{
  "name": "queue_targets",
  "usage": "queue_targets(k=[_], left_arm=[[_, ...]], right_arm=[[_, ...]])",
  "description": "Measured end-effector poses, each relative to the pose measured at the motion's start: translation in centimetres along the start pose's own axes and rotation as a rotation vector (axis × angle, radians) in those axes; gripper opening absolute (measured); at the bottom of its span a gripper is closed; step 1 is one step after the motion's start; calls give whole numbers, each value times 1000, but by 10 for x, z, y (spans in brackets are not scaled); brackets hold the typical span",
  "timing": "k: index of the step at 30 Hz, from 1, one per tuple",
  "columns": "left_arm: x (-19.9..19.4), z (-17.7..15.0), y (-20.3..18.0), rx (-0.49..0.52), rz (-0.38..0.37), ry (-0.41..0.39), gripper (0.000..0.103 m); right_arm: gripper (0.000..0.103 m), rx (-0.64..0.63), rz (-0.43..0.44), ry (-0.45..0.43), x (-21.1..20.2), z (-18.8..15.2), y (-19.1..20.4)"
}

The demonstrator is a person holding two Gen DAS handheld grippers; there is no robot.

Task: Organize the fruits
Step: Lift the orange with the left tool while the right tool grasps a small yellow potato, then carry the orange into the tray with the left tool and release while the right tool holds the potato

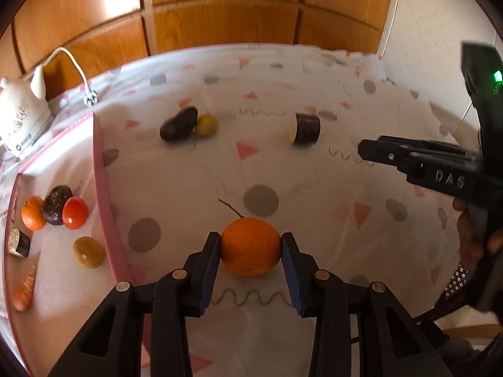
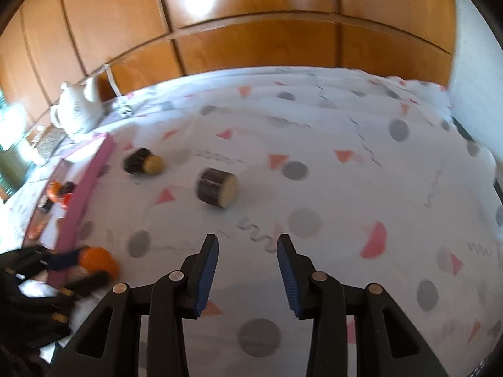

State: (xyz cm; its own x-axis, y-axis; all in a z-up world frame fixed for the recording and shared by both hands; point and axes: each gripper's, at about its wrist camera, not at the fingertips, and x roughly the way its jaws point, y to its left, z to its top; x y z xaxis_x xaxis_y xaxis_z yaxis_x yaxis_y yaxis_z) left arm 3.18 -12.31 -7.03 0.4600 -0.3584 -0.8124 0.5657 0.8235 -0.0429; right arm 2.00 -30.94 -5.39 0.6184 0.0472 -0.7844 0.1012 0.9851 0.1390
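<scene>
Far left, left wrist view: white teapot (image 1: 20, 111) at the sheet's edge, a white cable (image 1: 74, 66) arching beside it. Below it, a pink-rimmed bin (image 1: 103, 188) with a white floor. Inside, clustered: a small orange (image 1: 32, 213), a dark round fruit (image 1: 56, 204), a red tomato (image 1: 74, 213), all touching. Nearer: a dark cut cylinder (image 1: 19, 242), a yellowish round fruit (image 1: 89, 252), a carrot (image 1: 25, 289) at the near edge.

Outside the bin, on the patterned sheet (image 1: 345, 100): a dark oblong piece (image 1: 178, 124) touching a small yellow fruit (image 1: 206, 124). Further right, a dark cylinder with pale cut face (image 1: 304, 128), lying on its side, well apart from that pair.

Centre foreground: left gripper (image 1: 250, 245) pinching an orange (image 1: 250, 246) with a thin stem, blue pads pressed to both flanks. The orange sits just right of the bin's rim, not inside. Whether it clears the sheet, cannot tell.

Right edge: right gripper (image 1: 366, 150) seen side-on, a hand (image 1: 471, 235) on its handle. In its own view the right gripper's jaws stand spread over bare sheet, nothing between them; the pads (image 2: 209, 270) touch no fruit. Frame blurred at left.
</scene>
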Motion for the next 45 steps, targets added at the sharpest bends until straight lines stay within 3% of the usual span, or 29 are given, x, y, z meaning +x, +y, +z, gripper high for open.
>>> queue_targets(k=[12,19,28,30,31,37,45], left_arm=[[0,-5,12,-58,-61,-14,40],[0,-9,19,-95,-106,-23,40],[4,-9,16,-87,-114,-16,40],[5,-11,14,-72,-106,-5,40],[6,-11,13,-68,-99,-3,40],[6,-13,14,-74,-103,-4,40],[5,-13,14,-84,-108,-5,39]], right_arm=[[39,-283,201,74,30,47,61],[39,-427,204,140,80,71,95],[38,-519,184,192,123,86,115],[28,-539,168,200,130,85,119],[28,-547,160,197,131,84,120],[28,-491,161,141,99,73,103],[28,-436,173,159,44,25,74]])
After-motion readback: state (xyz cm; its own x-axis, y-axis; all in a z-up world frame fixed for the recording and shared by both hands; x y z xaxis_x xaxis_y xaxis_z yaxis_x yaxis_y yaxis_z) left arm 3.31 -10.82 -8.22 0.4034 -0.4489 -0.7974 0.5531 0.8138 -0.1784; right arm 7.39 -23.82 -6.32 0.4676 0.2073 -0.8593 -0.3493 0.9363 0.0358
